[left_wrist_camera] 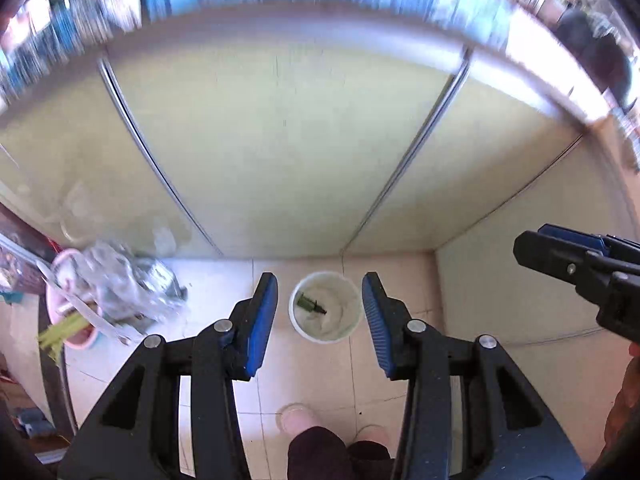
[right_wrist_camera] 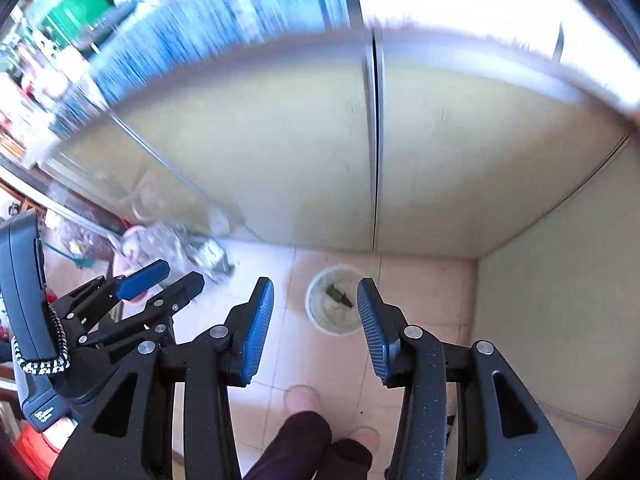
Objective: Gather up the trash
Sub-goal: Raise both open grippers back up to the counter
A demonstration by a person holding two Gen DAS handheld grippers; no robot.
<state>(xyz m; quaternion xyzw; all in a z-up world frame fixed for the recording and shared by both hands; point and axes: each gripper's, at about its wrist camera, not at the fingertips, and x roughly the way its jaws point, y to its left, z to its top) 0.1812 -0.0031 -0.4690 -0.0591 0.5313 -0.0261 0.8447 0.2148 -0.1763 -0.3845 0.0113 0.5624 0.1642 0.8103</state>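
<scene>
Both tools hang above the floor, pointing down at a white bin [left_wrist_camera: 326, 307] that stands on the pale tiles close to the cupboard doors [left_wrist_camera: 280, 140], near the corner on the right. The bin has a light liner, and one small dark green piece of trash [left_wrist_camera: 310, 304] lies inside it — so some of the collecting looks done already.

The left tool [left_wrist_camera: 320, 314] has its fingers spread apart with nothing between them; from its own camera the bin sits framed right in the gap, which suggests the tool is held over the bin so that anything let go would fall in. The right tool [right_wrist_camera: 316, 320] is likewise apart and empty, with the bin [right_wrist_camera: 336, 300] showing between its fingers a little to the right of centre. In the left view it [left_wrist_camera: 576, 268] reaches in from the far right edge.

To the left, well apart from the bin, a heap of crumpled clear plastic [left_wrist_camera: 124, 280] rests on a pink basin [left_wrist_camera: 68, 304] — probably the next source of rubbish. The person's slippers [left_wrist_camera: 298, 416] show near the bottom, so they stand just short of the bin. The far background is blurred.
</scene>
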